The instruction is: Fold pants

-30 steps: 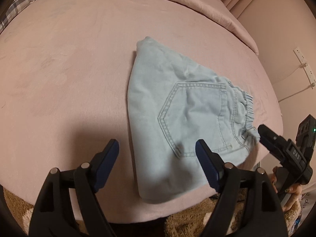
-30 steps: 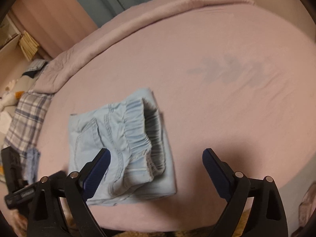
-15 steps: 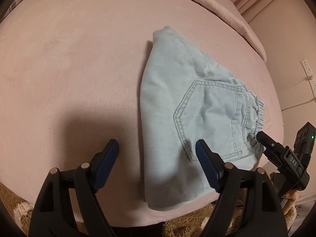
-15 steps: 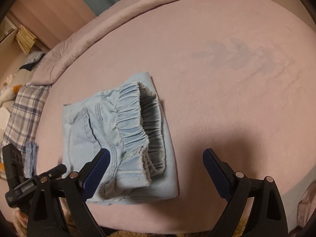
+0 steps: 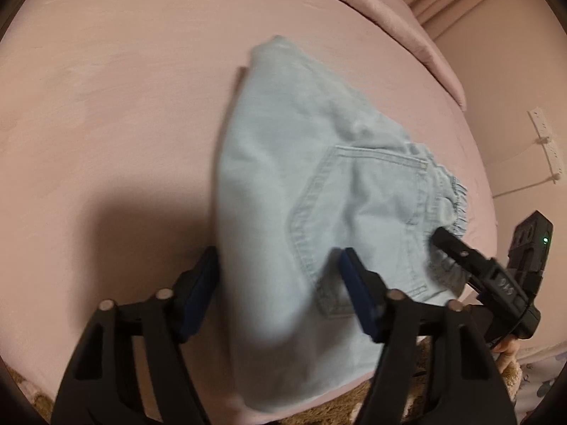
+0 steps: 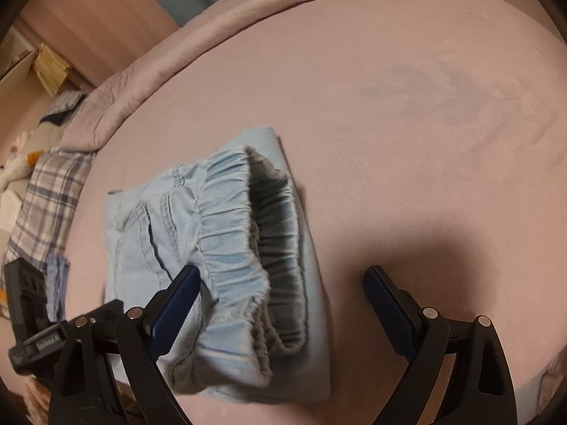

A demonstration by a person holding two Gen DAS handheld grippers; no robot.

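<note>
Pink bedding (image 5: 124, 124) covers the bed, with a rolled pink blanket (image 6: 184, 53) along its far edge and a plaid pillow (image 6: 46, 194) at the left of the right wrist view. At the near edge of the bed lie the light blue denim pants (image 5: 283, 184), folded into a compact bundle with a back pocket (image 5: 361, 212) facing up. Over their near left part hangs the left gripper (image 5: 280, 283), its blue-padded fingers (image 5: 358, 294) spread wide, one at the bundle's left edge and one over the pocket. Further right, the elastic waistband (image 6: 248, 233) gapes open on top of the fold. The right gripper (image 6: 283, 297) has its fingers spread apart either side of that waistband end, holding nothing.
</note>
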